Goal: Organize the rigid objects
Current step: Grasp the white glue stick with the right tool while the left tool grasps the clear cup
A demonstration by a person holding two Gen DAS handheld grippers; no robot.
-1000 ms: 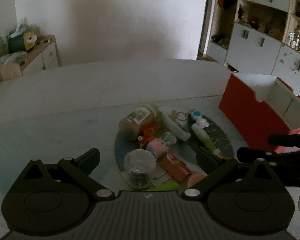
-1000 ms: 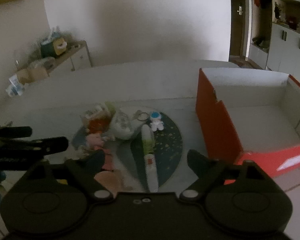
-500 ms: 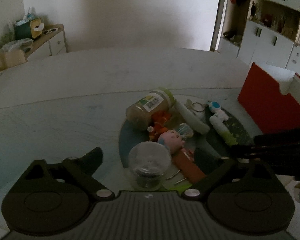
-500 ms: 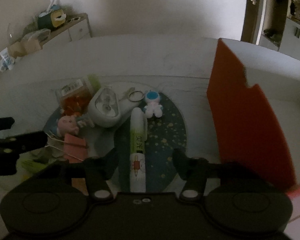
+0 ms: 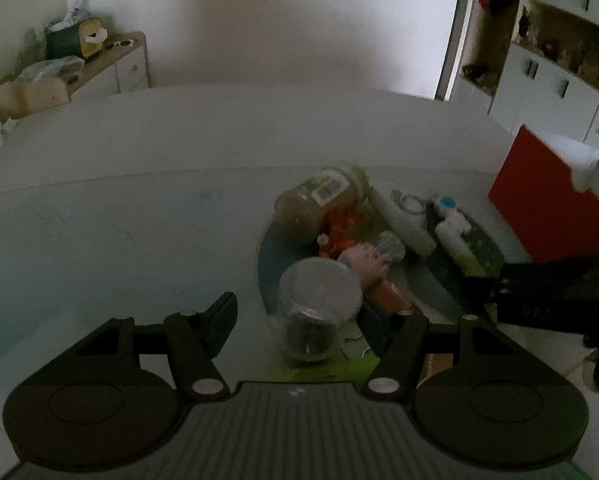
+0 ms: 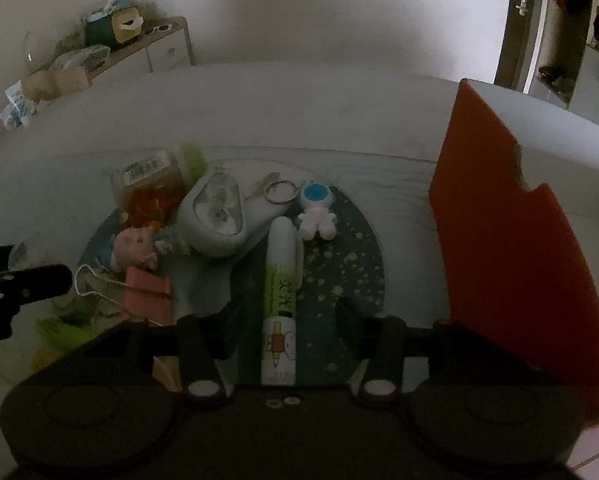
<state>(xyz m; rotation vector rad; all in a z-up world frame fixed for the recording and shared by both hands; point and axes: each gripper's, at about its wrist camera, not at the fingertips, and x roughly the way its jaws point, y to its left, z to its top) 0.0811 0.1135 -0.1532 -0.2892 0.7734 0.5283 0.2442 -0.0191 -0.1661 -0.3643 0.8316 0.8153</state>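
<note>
A pile of small objects lies on a round dark speckled mat (image 6: 351, 280). In the left wrist view a clear plastic jar (image 5: 319, 308) stands between the fingers of my left gripper (image 5: 299, 320). The jaws are closing; a gap remains at the left finger. In the right wrist view a white and green tube (image 6: 281, 300) lies lengthwise between the fingers of my right gripper (image 6: 287, 320). Those jaws are closing too, with space on both sides of the tube. A red box (image 6: 511, 240) stands to the right of the mat.
On the mat lie a brown-filled jar (image 5: 315, 208), a white case (image 6: 219, 216), a key ring (image 6: 279, 192), an astronaut figure (image 6: 317, 212), a pink doll (image 6: 135, 244) and a pink clip (image 6: 147, 292). A cluttered cabinet (image 5: 111, 60) stands far left.
Both grippers came down closer to the pile and their jaws narrowed. The right gripper shifted so that the tube now runs between its fingers.
</note>
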